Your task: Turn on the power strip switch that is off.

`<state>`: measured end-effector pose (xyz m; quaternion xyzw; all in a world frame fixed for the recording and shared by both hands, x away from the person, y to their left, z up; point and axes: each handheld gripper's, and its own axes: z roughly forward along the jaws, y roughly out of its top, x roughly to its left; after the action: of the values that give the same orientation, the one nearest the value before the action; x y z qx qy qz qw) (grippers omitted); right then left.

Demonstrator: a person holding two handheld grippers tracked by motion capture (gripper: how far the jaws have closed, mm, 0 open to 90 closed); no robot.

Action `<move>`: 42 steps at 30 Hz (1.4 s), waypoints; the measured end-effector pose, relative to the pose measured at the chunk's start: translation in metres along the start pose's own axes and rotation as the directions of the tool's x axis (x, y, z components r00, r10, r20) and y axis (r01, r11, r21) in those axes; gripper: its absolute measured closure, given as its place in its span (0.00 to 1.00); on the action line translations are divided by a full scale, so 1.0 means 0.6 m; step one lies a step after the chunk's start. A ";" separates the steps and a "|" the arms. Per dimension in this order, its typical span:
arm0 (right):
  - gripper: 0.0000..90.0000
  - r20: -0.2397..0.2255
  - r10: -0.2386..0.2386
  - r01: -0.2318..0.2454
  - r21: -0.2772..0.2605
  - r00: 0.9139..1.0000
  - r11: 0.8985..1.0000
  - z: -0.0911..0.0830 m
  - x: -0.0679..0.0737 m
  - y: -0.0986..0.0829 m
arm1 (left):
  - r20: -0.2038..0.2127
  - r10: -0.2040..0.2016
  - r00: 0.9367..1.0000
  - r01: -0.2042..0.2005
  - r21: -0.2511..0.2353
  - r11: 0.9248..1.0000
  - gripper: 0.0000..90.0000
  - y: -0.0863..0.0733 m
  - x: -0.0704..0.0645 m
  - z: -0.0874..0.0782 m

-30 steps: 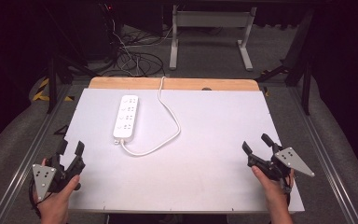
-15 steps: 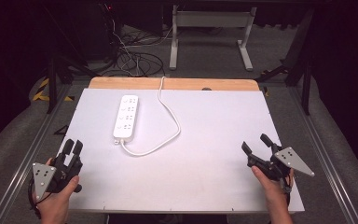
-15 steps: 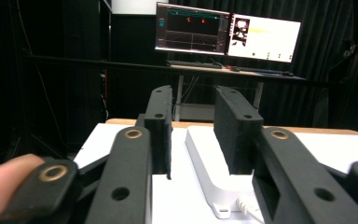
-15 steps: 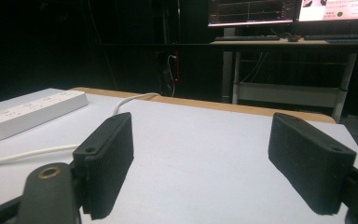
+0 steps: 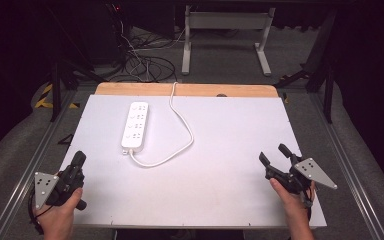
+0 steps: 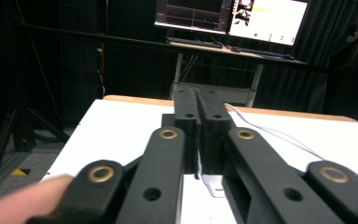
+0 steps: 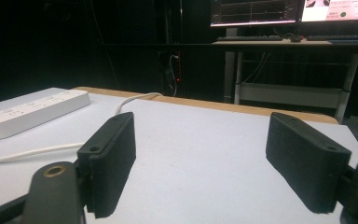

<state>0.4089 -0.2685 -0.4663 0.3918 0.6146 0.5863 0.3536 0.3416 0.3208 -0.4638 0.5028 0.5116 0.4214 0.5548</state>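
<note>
There are two claws, one power strip and one cord on one desk. The desk top is a flat white board, smooth and plain, with a strip of light wood along its far edge.

The left claw is at the near left corner of the desk, held in the person's left hand. Its two black jaws are pressed together with nothing between them. In the left gripper view the jaws look like two flat blocks side by side, on black arms with round brass pins.

The right claw is at the near right corner, held in the right hand. Its jaws are spread wide apart and hold nothing. In the right gripper view the pads are dark, thick and a bit rough.

The power strip is long, white and hard, with round corners. It lies flat on the far left part of the desk, far ahead of the left claw and a little to its right, and well apart from the right claw. Its white cord comes out of the near end, curls in a loop to the right, then runs off the far edge.
</note>
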 end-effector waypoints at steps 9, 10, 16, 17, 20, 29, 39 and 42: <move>0.27 0.000 0.004 -0.004 0.002 1.000 1.000 0.001 0.000 0.000 | 0.052 -0.013 0.999 0.011 0.024 1.000 1.00 0.009 0.009 0.000; 0.27 0.001 0.004 -0.004 0.003 1.000 1.000 0.001 0.000 -0.001 | 0.055 -0.008 0.998 0.007 0.029 1.000 1.00 0.011 0.007 0.000; 0.27 -0.001 0.007 -0.007 0.001 1.000 1.000 0.004 -0.001 0.000 | 0.084 -0.004 0.996 0.000 0.041 0.999 1.00 0.027 -0.002 0.005; 0.27 -0.002 0.009 -0.009 0.002 1.000 1.000 0.004 -0.001 0.000 | 0.090 -0.004 0.996 -0.001 0.045 0.999 1.00 0.029 -0.003 0.007; 0.27 -0.003 0.004 -0.004 0.004 1.000 1.000 0.006 -0.002 -0.001 | 0.096 -0.007 0.995 0.001 0.055 0.998 1.00 0.031 -0.002 0.011; 0.27 -0.003 0.007 -0.007 0.003 1.000 1.000 0.006 -0.001 0.001 | 0.105 0.046 0.993 -0.056 0.098 0.994 1.00 0.042 -0.011 0.039; 0.27 -0.007 0.015 -0.015 0.003 1.000 1.000 0.007 -0.004 0.001 | 0.129 0.130 0.983 -0.147 0.129 0.981 1.00 0.097 -0.046 0.088; 0.27 -0.008 0.013 -0.013 0.006 1.000 1.000 0.007 -0.005 0.001 | 0.135 0.149 0.980 -0.167 0.135 0.977 1.00 0.112 -0.056 0.099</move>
<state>0.4139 -0.2691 -0.4662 0.3946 0.6151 0.5882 0.3462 0.3997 0.2895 -0.3944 0.6063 0.4639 0.3940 0.5119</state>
